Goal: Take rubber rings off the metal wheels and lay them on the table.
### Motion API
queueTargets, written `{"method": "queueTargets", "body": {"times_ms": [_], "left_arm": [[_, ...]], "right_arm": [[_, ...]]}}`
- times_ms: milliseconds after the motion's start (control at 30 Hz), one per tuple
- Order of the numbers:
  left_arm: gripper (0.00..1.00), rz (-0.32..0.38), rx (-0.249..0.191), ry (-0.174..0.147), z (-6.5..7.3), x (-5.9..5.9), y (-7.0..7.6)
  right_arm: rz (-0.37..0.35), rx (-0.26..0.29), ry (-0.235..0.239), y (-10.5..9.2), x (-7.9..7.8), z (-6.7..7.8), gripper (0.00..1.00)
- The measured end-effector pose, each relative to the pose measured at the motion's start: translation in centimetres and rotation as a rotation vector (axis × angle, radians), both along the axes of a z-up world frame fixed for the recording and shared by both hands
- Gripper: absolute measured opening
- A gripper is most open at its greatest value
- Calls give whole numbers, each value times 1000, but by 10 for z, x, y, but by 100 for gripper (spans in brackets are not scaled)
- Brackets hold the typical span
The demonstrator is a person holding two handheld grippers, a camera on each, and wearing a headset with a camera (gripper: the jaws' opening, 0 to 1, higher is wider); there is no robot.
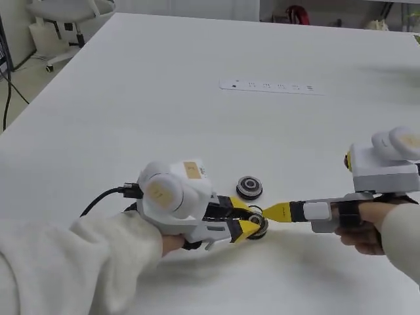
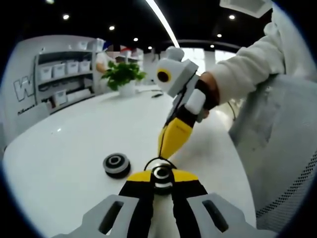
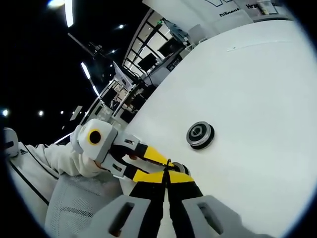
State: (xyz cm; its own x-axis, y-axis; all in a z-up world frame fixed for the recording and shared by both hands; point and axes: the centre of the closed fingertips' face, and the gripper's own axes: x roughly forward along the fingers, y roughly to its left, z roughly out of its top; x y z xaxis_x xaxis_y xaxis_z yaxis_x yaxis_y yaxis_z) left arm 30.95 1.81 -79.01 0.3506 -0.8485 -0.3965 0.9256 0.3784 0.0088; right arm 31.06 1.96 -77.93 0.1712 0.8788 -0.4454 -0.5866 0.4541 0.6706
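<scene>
We steady a metal wheel (image 2: 162,174) between the left gripper (image 1: 251,227) fingers while the right gripper (image 1: 268,212) fingers pinch its rubber ring (image 2: 157,159) for peeling.

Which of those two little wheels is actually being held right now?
The nearer wheel, clamped between the left gripper's yellow jaws; the other wheel lies free on the table beyond it.

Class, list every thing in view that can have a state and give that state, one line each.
left gripper: shut on held wheel
right gripper: shut, apparently pinching the rubber ring
held wheel: clamped, low at the table
rubber ring: seemingly pulled partly off the held wheel
second wheel: lying flat, free, black ring on
</scene>
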Motion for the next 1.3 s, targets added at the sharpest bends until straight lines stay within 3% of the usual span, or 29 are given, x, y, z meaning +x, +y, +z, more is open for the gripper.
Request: {"method": "queueTargets", "body": {"times_ms": [133,167,200,367,600,667,700,933,1100,1300], "left_arm": [[14,2,9,4,0,0,0],[14,26,-5,35,0,1,0],[14,25,-4,40,0,2,-1],[17,17,1,33,3,1,-3],[21,-10,5,7,12,0,-4],[26,-22,0,-26,19,-1,-5],[28,-29,16,-64,23,1,-5],[35,-36,4,-86,39,2,4],[40,-55,21,-115,46,2,11],[58,-55,-26,-118,64,3,14]], "right_arm": [[-3,-4,4,-1,0,0,0],[-3,-6,5,-1,0,-1,0],[-2,-9,5,-1,0,-1,0],[0,-14,9,-1,-1,-2,0],[-9,0,2,-2,2,3,0],[-12,0,0,-2,3,3,0],[-14,-3,-1,-3,3,3,0],[-27,22,-10,-3,6,11,0],[-46,43,-24,-5,10,18,0],[-67,69,-35,-8,15,27,0]]}}
